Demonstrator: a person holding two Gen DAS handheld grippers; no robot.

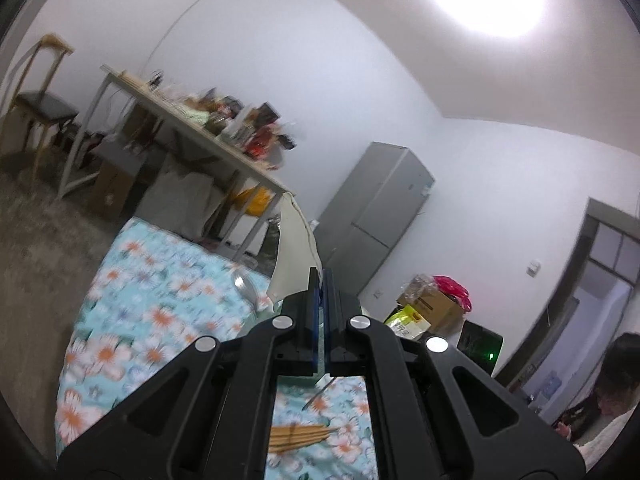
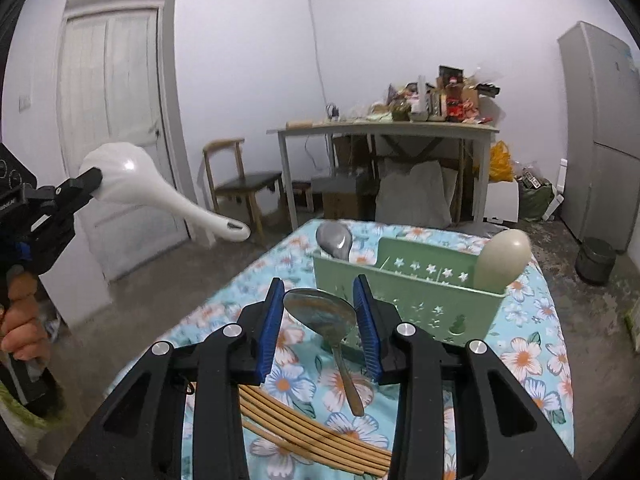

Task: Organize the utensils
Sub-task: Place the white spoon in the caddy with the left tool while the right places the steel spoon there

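Revealing the green caddy (image 2: 408, 296), only the right view shows the left hand-held gripper (image 2: 90, 178) clamping the white rice paddle (image 2: 132, 184).

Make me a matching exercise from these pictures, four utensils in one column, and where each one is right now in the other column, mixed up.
Things:
1. white rice paddle
2. metal spoon
3. beige spoon
4. chopsticks

Places:
A. standing in the right end of the green caddy
B. lying on the cloth between the open right gripper fingers
C. held in the air by the left gripper
D. lying bundled on the cloth, nearest the right camera

Pairs: 1-C, 2-B, 3-A, 4-D
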